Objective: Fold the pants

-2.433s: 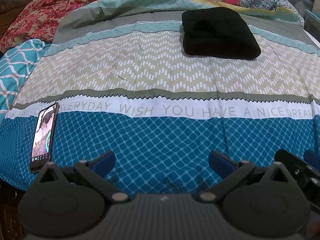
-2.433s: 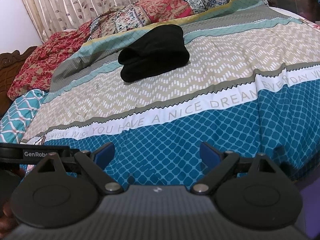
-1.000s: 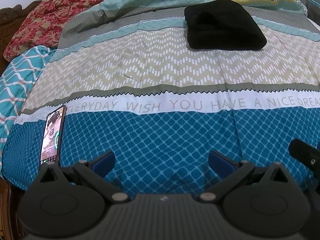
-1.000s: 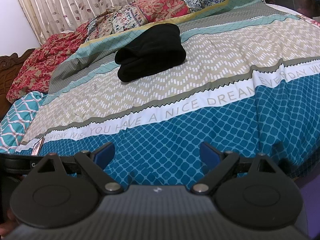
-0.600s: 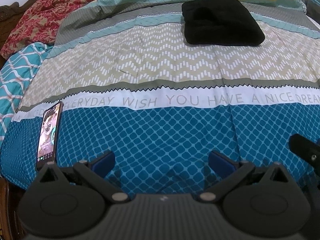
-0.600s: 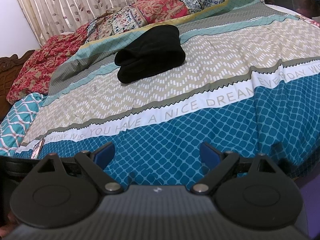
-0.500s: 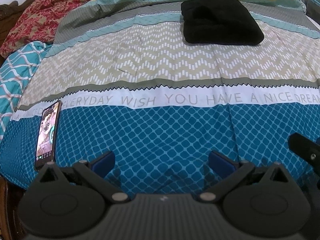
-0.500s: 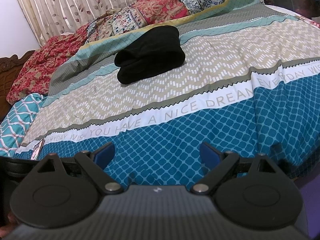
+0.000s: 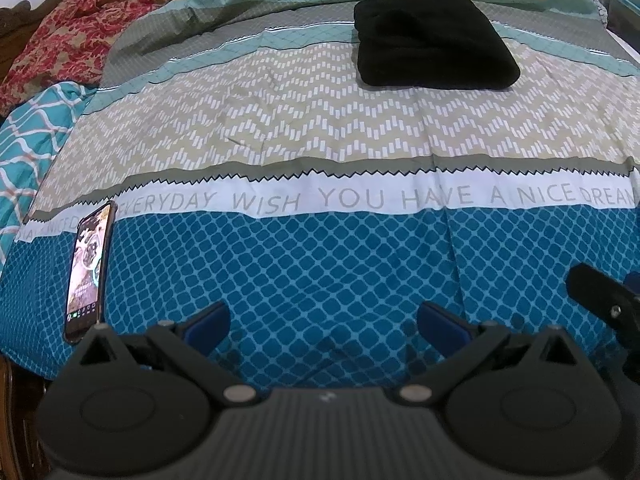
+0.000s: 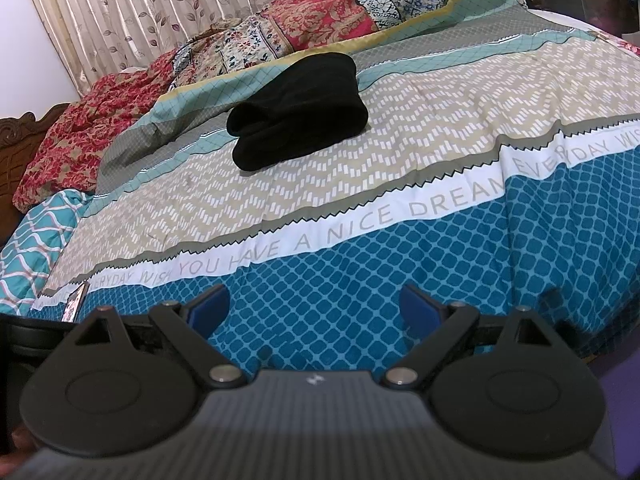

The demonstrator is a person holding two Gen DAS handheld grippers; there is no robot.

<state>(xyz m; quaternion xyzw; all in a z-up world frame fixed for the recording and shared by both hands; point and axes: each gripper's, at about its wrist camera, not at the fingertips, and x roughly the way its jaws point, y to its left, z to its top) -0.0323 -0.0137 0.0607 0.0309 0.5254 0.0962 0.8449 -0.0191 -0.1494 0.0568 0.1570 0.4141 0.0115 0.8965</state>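
I see only a sliver of the phone (image 10: pixel 76 303) behind my left gripper (image 10: pixel 24 330); its screen's unreadable.

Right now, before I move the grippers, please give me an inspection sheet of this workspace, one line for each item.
Surface: bedspread with blue, white lettered, beige and grey bands, mostly smooth, a few creases.
Job's things: black pants lie as a compact folded bundle on the far bands, touching neither gripper.
Clutter: phone with lit screen lies flat near the bed's left edge.
Grippers: left gripper open, empty, over the blue band; right gripper open, empty, also near the front edge.
Cables: nothing seen.
Surroundings: red floral blanket and patterned quilt bunched at the far side; curtain behind; carved wooden bed frame at left.
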